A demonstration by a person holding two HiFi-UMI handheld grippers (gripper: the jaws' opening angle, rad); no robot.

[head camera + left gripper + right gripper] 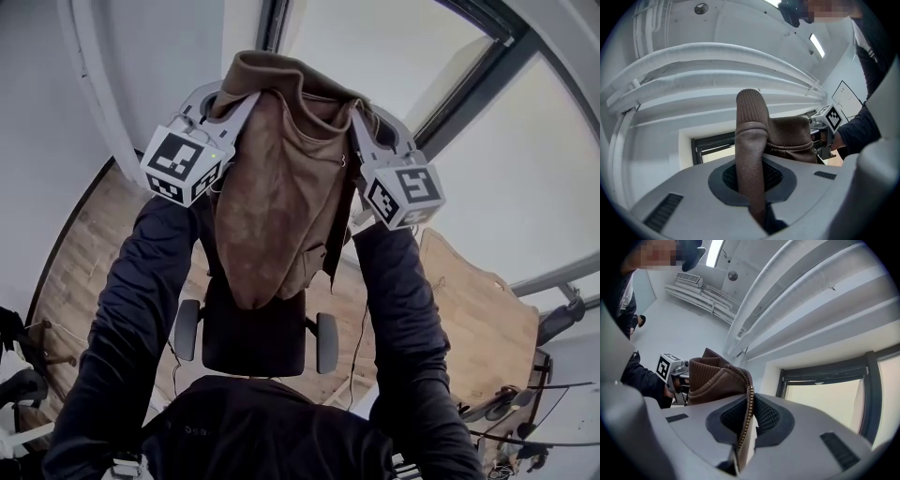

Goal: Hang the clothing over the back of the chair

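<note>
The jacket (272,187) is matt brown cloth with a soft, suede-like nap. Its edging (752,105) is ribbed knit, and its zipper (748,404) has dull brass-coloured metal teeth. The left tool (752,180) and right tool (749,420) are smooth matt grey plastic with dark meshed pads (727,177). The floor (94,253) is bare wood.

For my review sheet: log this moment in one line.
left hand-held gripper: shut on brown jacket | right hand-held gripper: shut on its zipper edge | jacket: hanging above office chair, not draped
</note>
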